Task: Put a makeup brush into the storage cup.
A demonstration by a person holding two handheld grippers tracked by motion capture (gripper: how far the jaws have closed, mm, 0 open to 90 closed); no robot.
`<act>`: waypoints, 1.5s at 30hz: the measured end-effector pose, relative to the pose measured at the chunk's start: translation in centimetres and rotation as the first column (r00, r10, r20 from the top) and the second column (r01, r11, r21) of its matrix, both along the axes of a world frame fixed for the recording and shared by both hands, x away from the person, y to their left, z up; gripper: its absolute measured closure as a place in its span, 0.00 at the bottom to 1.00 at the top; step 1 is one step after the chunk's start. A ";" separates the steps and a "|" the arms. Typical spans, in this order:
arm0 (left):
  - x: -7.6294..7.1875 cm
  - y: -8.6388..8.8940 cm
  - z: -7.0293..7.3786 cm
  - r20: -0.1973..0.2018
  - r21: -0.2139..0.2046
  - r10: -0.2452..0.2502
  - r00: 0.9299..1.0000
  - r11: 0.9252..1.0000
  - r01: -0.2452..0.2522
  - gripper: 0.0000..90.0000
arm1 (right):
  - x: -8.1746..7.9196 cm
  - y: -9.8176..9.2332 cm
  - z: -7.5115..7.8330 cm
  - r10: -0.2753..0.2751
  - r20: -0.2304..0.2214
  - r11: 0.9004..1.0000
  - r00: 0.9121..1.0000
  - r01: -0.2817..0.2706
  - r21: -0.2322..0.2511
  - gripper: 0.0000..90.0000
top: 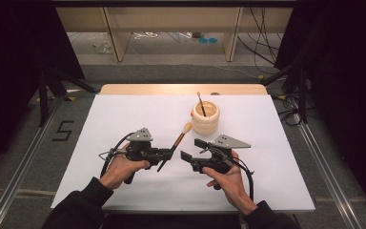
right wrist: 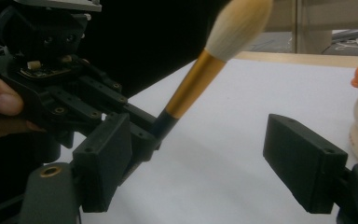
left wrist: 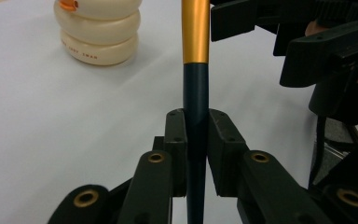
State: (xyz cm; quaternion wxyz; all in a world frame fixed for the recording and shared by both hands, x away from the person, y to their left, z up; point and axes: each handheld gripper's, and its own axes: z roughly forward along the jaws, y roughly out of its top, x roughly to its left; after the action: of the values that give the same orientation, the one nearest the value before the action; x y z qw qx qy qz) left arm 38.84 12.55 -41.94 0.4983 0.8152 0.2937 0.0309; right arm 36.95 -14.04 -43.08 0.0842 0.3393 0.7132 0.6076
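Left gripper (left wrist: 196,130) fingers around brush (left wrist: 196,42)

Bright overhead light on the table (top: 124,124), dark surroundings, close views soft.

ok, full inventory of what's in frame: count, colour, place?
makeup brush: 1, dark handle, gold ferrule, cream bristles; clamped in the left gripper, bristles up toward the holder.
second brush: 1, dark handle; standing in the holder.
brush holder: 1, cream, ringed; on the table right of centre, toward the far edge.
table: 1, white top.
left gripper: 1, black; shut on the makeup brush handle.
right gripper: 1, black; open, jaws empty, beside the brush.
hands: 2, dark sleeves; at the near edge, one on each gripper.
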 end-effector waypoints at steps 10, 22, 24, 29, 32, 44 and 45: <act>-0.3 -0.2 0.2 0.003 -0.003 -0.018 1.000 1.000 0.018 0.87 | 0.6 1.3 0.0 0.028 -0.021 0.999 0.999 -0.027 0.036 0.37; -0.5 -0.5 0.4 0.011 -0.013 -0.019 1.000 1.000 0.019 0.87 | 1.3 2.0 -0.2 0.039 -0.024 0.996 0.999 -0.037 0.076 0.56; -0.5 -0.6 0.3 0.011 -0.010 -0.020 1.000 1.000 0.020 0.87 | 1.4 2.0 -0.2 0.042 -0.033 0.996 0.999 -0.039 0.084 0.59; -0.6 -0.6 0.3 0.008 -0.018 -0.020 1.000 1.000 0.020 0.87 | 1.4 2.2 -0.3 0.052 -0.040 0.994 0.998 -0.048 0.098 0.65; -0.7 -0.8 0.2 0.012 -0.016 -0.007 1.000 1.000 0.008 0.87 | 1.4 2.3 -0.4 0.056 -0.046 0.994 0.997 -0.052 0.099 0.69; -0.8 -1.0 0.1 0.020 -0.028 -0.003 1.000 1.000 0.004 0.87 | 1.5 2.5 -0.5 0.073 -0.048 0.989 0.996 -0.067 0.129 0.84; -0.8 -1.0 0.1 0.022 -0.026 -0.005 1.000 1.000 0.006 0.87 | 1.5 2.5 -0.5 0.079 -0.049 0.988 0.996 -0.072 0.133 0.85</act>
State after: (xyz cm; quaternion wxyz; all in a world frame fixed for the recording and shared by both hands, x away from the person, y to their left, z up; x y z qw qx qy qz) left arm 38.04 11.55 -41.81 0.5123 0.8090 0.2862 0.0346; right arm 38.44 -11.54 -43.53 0.0192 0.3330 0.6862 0.6465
